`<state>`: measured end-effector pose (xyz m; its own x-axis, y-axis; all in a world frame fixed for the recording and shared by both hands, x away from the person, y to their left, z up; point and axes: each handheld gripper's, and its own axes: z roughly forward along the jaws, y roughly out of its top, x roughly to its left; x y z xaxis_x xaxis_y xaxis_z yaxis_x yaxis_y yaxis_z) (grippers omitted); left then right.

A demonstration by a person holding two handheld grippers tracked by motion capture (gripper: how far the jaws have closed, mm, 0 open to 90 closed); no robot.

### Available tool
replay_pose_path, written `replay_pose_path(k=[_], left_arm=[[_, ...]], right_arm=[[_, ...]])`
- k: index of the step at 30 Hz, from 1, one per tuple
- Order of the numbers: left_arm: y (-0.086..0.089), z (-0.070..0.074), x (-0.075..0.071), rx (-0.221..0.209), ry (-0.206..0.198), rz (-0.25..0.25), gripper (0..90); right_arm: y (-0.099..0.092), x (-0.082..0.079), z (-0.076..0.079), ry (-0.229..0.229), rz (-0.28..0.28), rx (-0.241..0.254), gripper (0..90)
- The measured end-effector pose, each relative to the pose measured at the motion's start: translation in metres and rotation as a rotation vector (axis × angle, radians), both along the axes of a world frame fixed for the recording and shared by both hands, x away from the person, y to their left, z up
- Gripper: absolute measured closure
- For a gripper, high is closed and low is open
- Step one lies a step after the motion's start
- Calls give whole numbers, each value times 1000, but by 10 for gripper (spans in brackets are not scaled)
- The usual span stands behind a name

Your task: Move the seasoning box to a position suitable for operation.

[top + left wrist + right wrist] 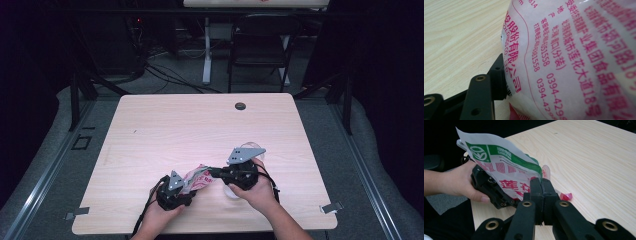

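Observation:
A white plastic food bag (pixel 197 177) with red print and a green logo is stretched between my two grippers near the table's front edge. My right gripper (pixel 212 174) is shut on one edge of the bag (pixel 506 167), with both pads pinched together on the film (pixel 541 185). My left gripper (pixel 189 190) has the bulging bag (pixel 574 62) between its jaws. One of its fingers (pixel 497 75) rests against the bag's side and the other is hidden behind it. A hand (pixel 461 182) grips the left gripper's body behind the bag.
A clear round container (pixel 246 148) lies partly under my right hand. The wooden table (pixel 200 125) has a dark cable hole (pixel 240 106) near its far edge. A folding chair (pixel 260 45) and cables stand on the floor beyond.

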<state>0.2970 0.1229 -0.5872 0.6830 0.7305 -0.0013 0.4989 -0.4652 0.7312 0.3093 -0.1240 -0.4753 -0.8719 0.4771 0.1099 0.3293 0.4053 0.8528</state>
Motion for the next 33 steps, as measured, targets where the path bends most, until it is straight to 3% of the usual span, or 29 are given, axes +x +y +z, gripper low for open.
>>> replay_pose_path(k=[17,26,33], left_arm=[[-2,6,-2,31,-41,-8,561],[-3,9,-2,55,-56,3,575],[-1,15,-3,82,-99,21,577]], right_arm=[[-3,0,2,0,6,19,892],[-5,0,2,-2,9,27,870],[-6,-1,4,-4,10,40,854]])
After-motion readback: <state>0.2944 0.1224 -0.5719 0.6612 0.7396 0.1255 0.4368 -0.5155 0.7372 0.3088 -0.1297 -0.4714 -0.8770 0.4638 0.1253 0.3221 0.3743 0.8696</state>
